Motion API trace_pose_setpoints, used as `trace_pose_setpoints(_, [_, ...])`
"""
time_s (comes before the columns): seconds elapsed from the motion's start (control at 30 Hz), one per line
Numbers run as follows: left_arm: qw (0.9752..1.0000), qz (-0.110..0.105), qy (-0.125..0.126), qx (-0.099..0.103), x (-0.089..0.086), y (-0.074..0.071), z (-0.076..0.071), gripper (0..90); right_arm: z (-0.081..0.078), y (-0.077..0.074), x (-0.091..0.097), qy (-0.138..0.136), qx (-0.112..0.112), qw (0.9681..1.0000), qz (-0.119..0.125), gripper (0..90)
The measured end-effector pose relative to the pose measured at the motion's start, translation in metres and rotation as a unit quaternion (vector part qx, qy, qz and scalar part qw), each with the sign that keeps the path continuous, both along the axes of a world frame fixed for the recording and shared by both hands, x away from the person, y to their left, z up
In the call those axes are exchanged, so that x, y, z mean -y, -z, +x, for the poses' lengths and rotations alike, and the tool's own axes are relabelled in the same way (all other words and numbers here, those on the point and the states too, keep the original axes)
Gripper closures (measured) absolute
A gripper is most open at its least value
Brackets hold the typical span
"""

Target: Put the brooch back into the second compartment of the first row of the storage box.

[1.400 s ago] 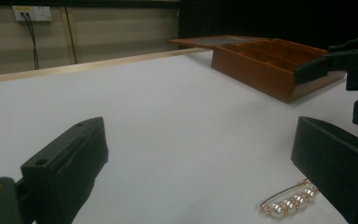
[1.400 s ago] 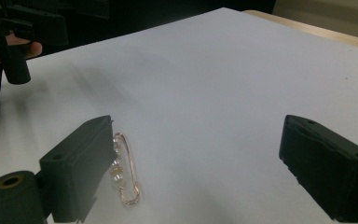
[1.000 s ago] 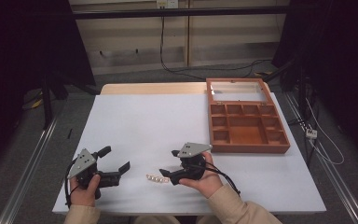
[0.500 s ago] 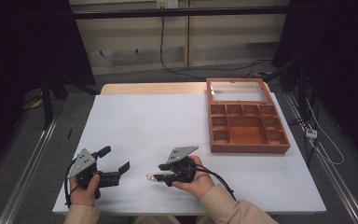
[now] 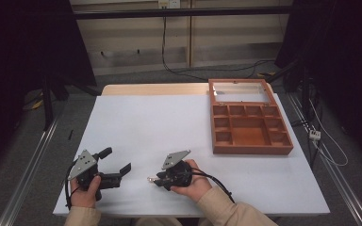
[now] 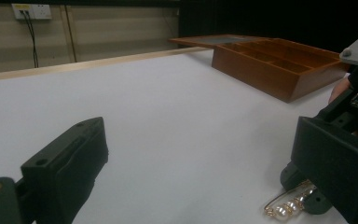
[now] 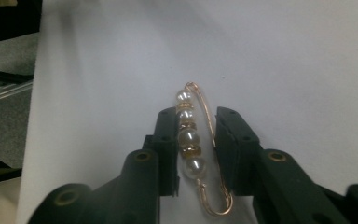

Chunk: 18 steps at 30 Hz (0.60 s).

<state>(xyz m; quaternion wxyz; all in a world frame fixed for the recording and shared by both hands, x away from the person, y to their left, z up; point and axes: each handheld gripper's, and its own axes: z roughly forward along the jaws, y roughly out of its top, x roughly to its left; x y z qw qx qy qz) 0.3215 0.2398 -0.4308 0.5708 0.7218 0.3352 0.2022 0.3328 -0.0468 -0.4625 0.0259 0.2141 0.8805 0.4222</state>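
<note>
White tabletop point(image 5: 179, 127), right claw point(image 7: 196, 135) lower than before, just closed onto pearl pin point(image 7: 193, 149), left claw point(image 5: 118, 162) spread

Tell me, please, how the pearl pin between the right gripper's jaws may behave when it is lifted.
The pearl pin is probably light: a thin gold wire with four small beads. The smooth round pearls may slip or turn between the flat pads of the right gripper. The wire looks fine, so a hard squeeze might bend it.

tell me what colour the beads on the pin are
Pearly white beads on a gold pin, best in the right gripper view.
</note>
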Motion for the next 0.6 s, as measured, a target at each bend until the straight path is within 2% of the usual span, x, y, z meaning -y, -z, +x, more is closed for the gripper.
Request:
trace_pose_setpoints(0.03, [1.0000,0.000,0.001,0.000,0.000,0.000,0.000,3.5,0.000,0.000,0.000,0.000,0.001,1.0000,-0.002,73.3])
trace_pose_setpoints(0.07, [1.0000,0.001,0.001,0.001,0.000,0.000,0.000,3.5,0.000,0.000,0.000,0.003,0.006,1.0000,-0.005,80.1])
trace_pose_setpoints(0.1, [1.0000,0.002,0.002,0.001,0.000,0.000,0.000,3.5,0.000,-0.001,0.000,0.003,0.012,0.9999,-0.009,80.4])
trace_pose_setpoints(0.27, [1.0000,0.001,-0.001,0.002,-0.001,0.000,0.000,3.5,0.002,-0.001,0.002,0.007,-0.002,1.0000,0.002,80.6])
trace_pose_setpoints(0.37, [1.0000,0.002,0.001,0.002,-0.001,0.000,0.000,3.5,0.003,-0.003,0.004,0.008,-0.003,0.9999,0.007,80.6])
trace_pose_setpoints(0.6, [1.0000,0.001,0.001,0.001,-0.001,0.000,0.000,3.5,0.009,-0.010,0.016,0.019,-0.018,0.9994,0.025,80.7])
